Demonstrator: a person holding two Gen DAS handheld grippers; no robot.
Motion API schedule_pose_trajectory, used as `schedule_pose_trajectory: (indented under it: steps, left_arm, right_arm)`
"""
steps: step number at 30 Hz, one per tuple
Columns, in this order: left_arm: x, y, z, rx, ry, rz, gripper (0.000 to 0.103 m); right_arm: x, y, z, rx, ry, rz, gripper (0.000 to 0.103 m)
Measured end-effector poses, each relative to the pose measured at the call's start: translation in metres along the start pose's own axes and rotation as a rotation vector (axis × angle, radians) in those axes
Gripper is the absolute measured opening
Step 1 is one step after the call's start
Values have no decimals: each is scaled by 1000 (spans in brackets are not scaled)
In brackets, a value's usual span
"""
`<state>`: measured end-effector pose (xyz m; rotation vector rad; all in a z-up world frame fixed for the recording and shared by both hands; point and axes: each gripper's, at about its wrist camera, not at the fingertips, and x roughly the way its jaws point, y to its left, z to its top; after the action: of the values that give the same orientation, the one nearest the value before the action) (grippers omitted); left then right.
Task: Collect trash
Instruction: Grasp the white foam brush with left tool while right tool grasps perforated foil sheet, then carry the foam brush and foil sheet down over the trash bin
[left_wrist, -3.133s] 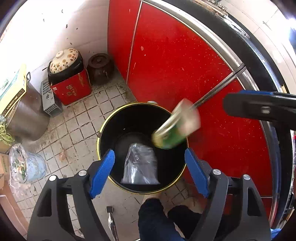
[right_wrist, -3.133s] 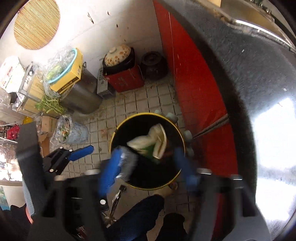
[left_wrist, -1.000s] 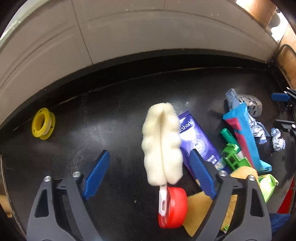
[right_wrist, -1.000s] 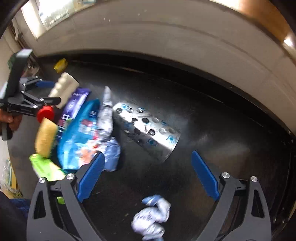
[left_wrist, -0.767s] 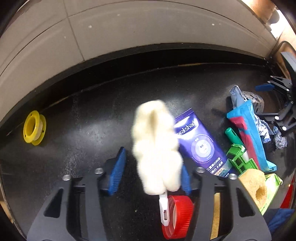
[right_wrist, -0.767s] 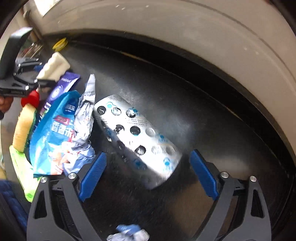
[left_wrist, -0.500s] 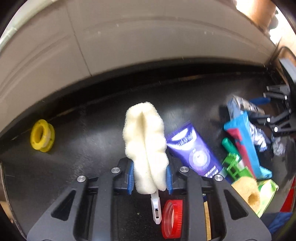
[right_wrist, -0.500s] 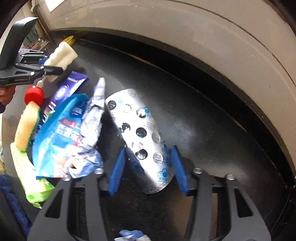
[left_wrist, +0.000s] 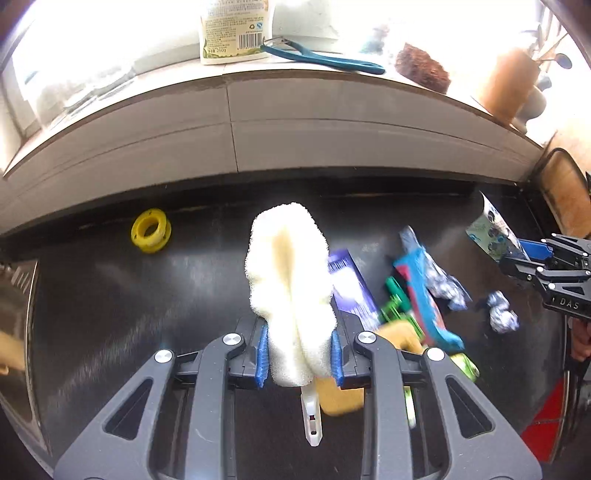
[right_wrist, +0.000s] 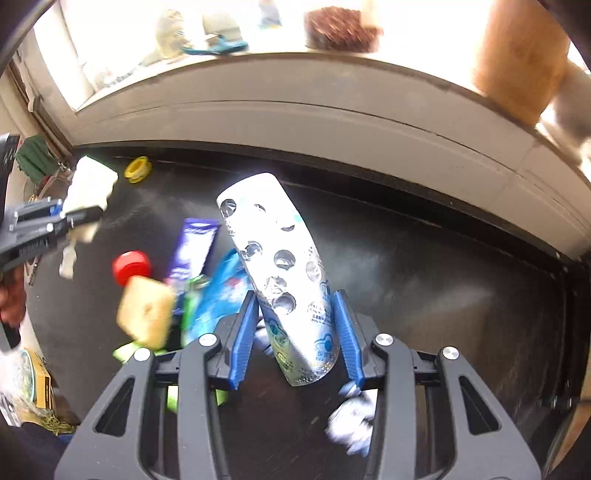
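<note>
My left gripper (left_wrist: 297, 356) is shut on a white sponge brush (left_wrist: 290, 288) with a white plastic handle and holds it above the black counter (left_wrist: 110, 314). It also shows in the right wrist view (right_wrist: 88, 192). My right gripper (right_wrist: 295, 336) is shut on a silver blister pack (right_wrist: 280, 266) and holds it off the counter; this shows at the right of the left wrist view (left_wrist: 493, 227). Trash lies on the counter: a purple tube (left_wrist: 349, 282), a blue wrapper (left_wrist: 424, 295), a yellow sponge (right_wrist: 146, 312), a red cap (right_wrist: 131, 267), and crumpled foil (left_wrist: 500, 315).
A yellow tape roll (left_wrist: 150, 229) lies at the counter's back left. A grey tiled ledge (left_wrist: 295, 125) behind holds a bottle (left_wrist: 236, 29), a blue peeler (left_wrist: 321, 55) and a brown scrubber (left_wrist: 423, 68). A metal sink edge (left_wrist: 14, 295) is at left.
Both grippers closed on their items and lifted them off the counter. Both views have tilted up to show the window ledge.
</note>
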<state>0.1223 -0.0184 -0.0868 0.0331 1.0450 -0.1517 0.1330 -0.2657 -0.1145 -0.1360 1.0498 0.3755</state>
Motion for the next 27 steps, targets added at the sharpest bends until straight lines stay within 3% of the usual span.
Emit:
schedule_pose_trajectory:
  steps: [7,13,20,27]
  left_arm:
    - [-40,-44,-72,19,24,-2,25]
    - [-53,-60,-106,33,37,-13,25]
    - [-63,-53,-110,37,18,-3,25]
    - [-81,-26,-107,-11,-29,52,25]
  right_arm:
    - [-50,48,-46,18,-49,18,43]
    - [-64,77,-72,15,-52,35,43]
    - [-74,88,-80,7,-52,40,43]
    - [-78,106,-63,-37,-75,60,43]
